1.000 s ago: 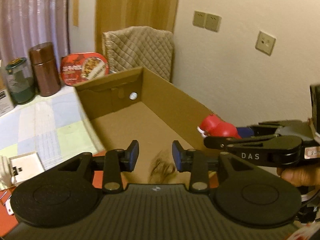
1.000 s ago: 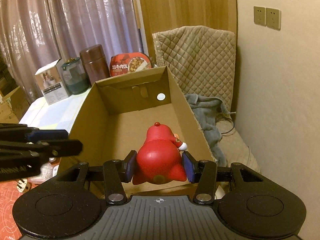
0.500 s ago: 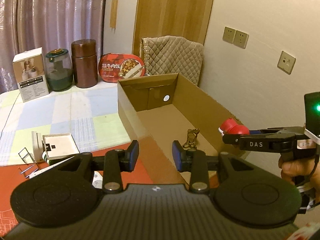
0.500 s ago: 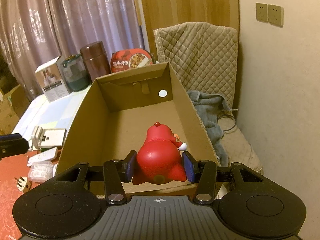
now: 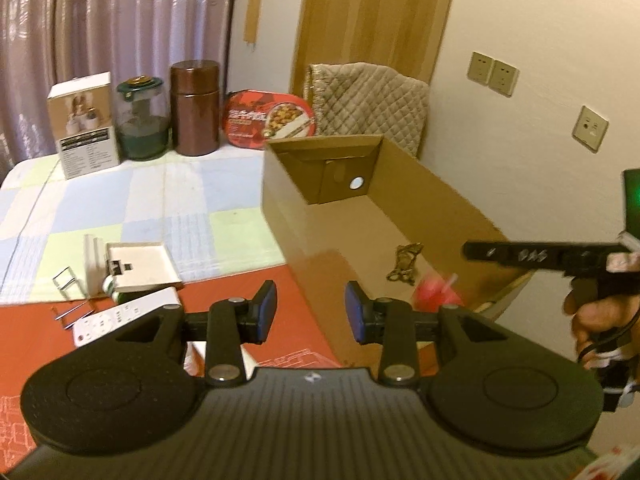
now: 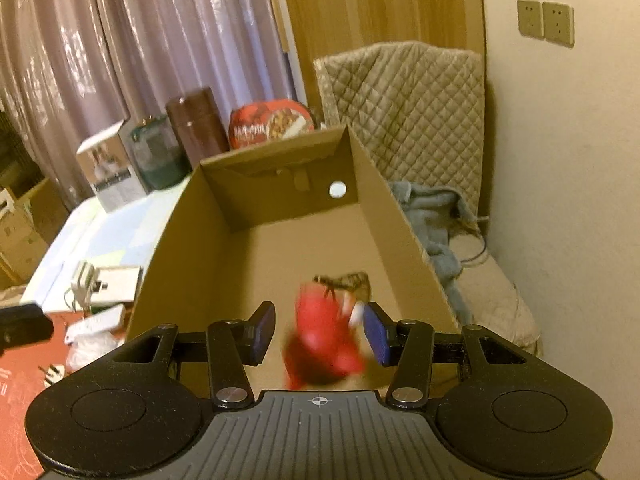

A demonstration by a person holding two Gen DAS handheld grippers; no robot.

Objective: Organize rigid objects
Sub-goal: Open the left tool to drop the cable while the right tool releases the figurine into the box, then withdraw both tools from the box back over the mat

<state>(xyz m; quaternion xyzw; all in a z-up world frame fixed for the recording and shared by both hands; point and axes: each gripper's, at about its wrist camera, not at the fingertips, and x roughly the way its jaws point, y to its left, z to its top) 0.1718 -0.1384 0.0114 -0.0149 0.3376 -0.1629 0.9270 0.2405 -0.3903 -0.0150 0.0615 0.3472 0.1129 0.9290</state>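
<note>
Right gripper (image 6: 320, 332) of mine hangs above the near end of the cardboard box (image 6: 400, 216), its jaws spread wide and no longer pinching anything; the red toy figure (image 6: 324, 344) shows as a motion-blurred smear between the two blue pads (image 6: 376, 336), clear of the left one, though I cannot tell whether it brushes the right one. From my left wrist camera the same red toy figure (image 5: 434, 294) is a pink-red blur low inside the box, near the right wall and below my right gripper (image 5: 480, 250), which reaches in from the right with my right hand (image 5: 596, 312) behind it. Just beyond the toy, on the box floor, lies a small brown spotted figure (image 6: 344, 282), seen from the left view too (image 5: 406, 264). My left gripper (image 5: 311, 312) is also spread and holds nothing, poised over the red mat (image 5: 36, 328) and the box's near left corner. On the desk (image 5: 120, 200) to the left sit a white remote (image 5: 120, 314), an open white tray-like box (image 5: 140, 266), a white carton (image 5: 84, 124), a green-lidded jar (image 5: 142, 120), a brown canister (image 5: 196, 108) and a red food container (image 5: 272, 118). A quilted chair back (image 6: 408, 108) stands behind the box, with a grey cloth (image 6: 432, 216) on its seat
</note>
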